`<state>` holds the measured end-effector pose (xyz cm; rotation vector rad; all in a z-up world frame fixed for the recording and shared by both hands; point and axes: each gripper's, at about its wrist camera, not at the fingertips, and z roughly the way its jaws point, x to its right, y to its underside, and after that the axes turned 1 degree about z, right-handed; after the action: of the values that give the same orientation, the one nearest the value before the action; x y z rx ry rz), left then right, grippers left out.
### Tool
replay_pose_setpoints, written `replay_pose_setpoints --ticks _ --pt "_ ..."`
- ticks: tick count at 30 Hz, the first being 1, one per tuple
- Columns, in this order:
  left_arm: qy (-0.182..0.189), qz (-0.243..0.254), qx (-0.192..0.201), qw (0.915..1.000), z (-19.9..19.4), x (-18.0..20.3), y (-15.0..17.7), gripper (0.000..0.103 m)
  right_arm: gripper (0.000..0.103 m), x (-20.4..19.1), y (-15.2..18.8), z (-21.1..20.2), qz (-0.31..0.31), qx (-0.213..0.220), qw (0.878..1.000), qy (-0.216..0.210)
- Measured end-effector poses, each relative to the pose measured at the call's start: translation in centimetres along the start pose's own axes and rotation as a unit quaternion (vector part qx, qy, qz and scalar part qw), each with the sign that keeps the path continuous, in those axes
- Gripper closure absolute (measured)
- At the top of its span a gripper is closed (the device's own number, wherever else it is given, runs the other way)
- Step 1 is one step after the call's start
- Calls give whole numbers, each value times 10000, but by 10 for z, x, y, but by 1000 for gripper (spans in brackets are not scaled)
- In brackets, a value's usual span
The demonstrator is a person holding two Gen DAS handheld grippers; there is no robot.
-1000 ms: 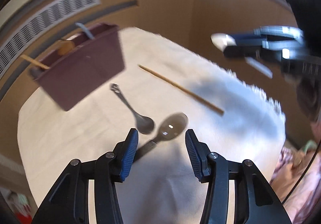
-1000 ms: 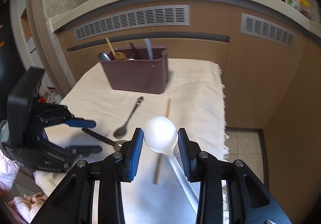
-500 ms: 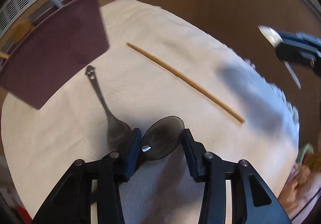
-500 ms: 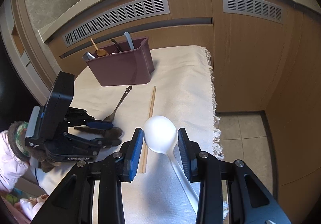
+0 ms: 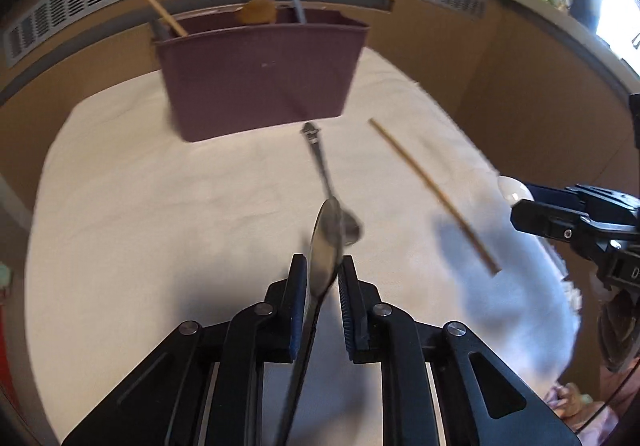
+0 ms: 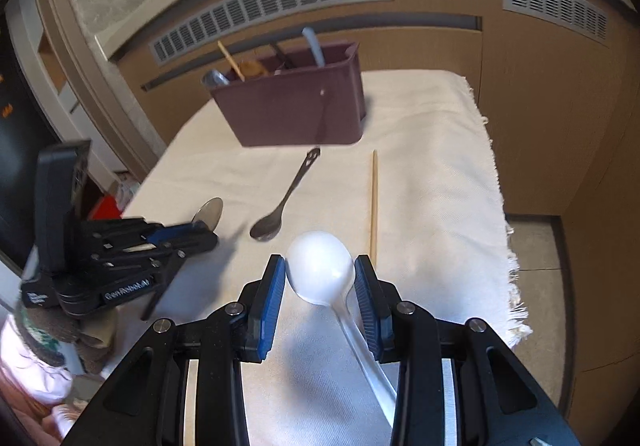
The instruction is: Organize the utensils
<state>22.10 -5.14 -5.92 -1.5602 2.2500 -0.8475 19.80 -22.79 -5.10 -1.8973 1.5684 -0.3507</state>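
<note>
Left tongs [image 5: 323, 278] closing edge-on around a steel spoon [image 5: 326, 246]; right tongs [image 6: 320, 282] clamp a white spoon [image 6: 322, 272]. Thin grip risks the steel spoon twisting free.

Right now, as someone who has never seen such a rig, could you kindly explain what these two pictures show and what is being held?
These are no robot arms: a person holds a pair of black tongs in each hand, and a wide-angle camera on each looks forward along its fingers. One picture comes from the left tongs, the other from the right tongs; each view also catches the other pair at its edge. Both look at a table under a cream cloth. On it stand a maroon utensil bin, already holding several utensils, a dark metal spoon and a single wooden chopstick. The left tongs are closing on a steel spoon, turned on edge between them. The right tongs grip a white plastic spoon.
</note>
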Motion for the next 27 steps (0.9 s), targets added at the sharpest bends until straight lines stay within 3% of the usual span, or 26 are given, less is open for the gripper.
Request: replay_pose_setpoints --ticks 4,7,10,13,15,18,20,21,23,27 --pt "-336 98 -108 9993 7 -8 6 86 69 -10 9 20 -147 -266 9995 1" --pt "-336 159 -285 9989 13 -12 7 83 68 -12 14 24 -278 -304 9991 113" --pt "-493 186 -330 9981 18 -13 7 75 61 -8 16 18 -407 -212 9984 339" --pt "-273 165 -302 9990 15 -11 5 69 57 -1 17 13 -500 -150 9973 519" --pt "-238 277 -360 9987 20 -3 1 59 57 4 19 10 -549 -150 9967 581" --pt "-477 543 -577 9957 38 6 -5 59 56 7 24 6 -691 -170 9958 584" --pt "-442 538 -582 9959 47 5 -13 61 50 5 28 2 -917 -195 9942 523" --pt "-377 486 -606 9963 48 3 -16 70 44 3 31 0 -1077 -205 9929 464" --pt "-351 371 -580 9970 50 2 -20 70 39 -3 33 0 -1285 -223 9910 298" --pt "-419 353 -127 9984 27 7 -18 70 40 -17 27 10 -1634 -330 9860 37"
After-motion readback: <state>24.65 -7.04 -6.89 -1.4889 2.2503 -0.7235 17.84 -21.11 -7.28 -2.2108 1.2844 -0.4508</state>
